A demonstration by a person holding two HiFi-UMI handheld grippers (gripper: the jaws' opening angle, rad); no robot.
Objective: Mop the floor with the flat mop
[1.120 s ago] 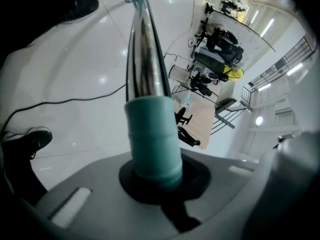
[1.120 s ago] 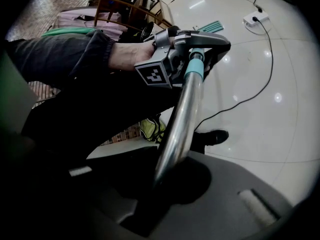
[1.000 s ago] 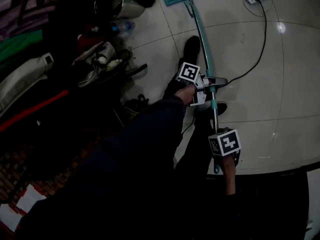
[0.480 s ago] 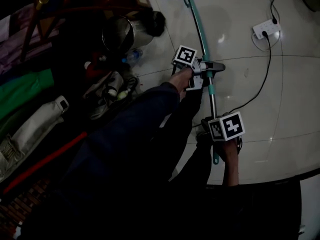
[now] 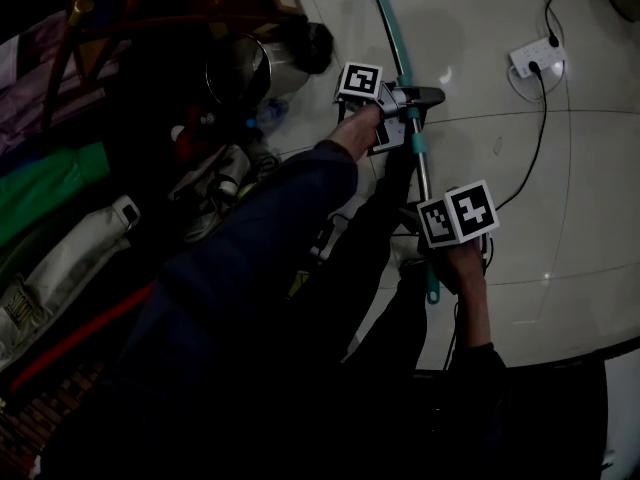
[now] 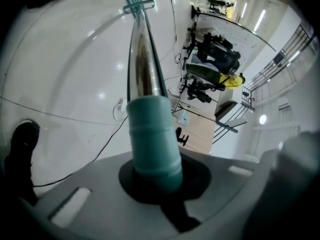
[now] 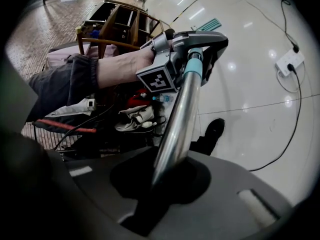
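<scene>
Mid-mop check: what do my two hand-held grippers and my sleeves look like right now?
The left hand-held gripper and the right hand-held gripper have grey bodies, each carrying a white cube with black square markers: left cube, right cube. Both arms wear dark sleeves: left sleeve, right sleeve.

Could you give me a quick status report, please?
Left gripper and right gripper both shut on the teal-and-steel flat mop pole. White power strip and black cable on the floor, right of the pole.
</scene>
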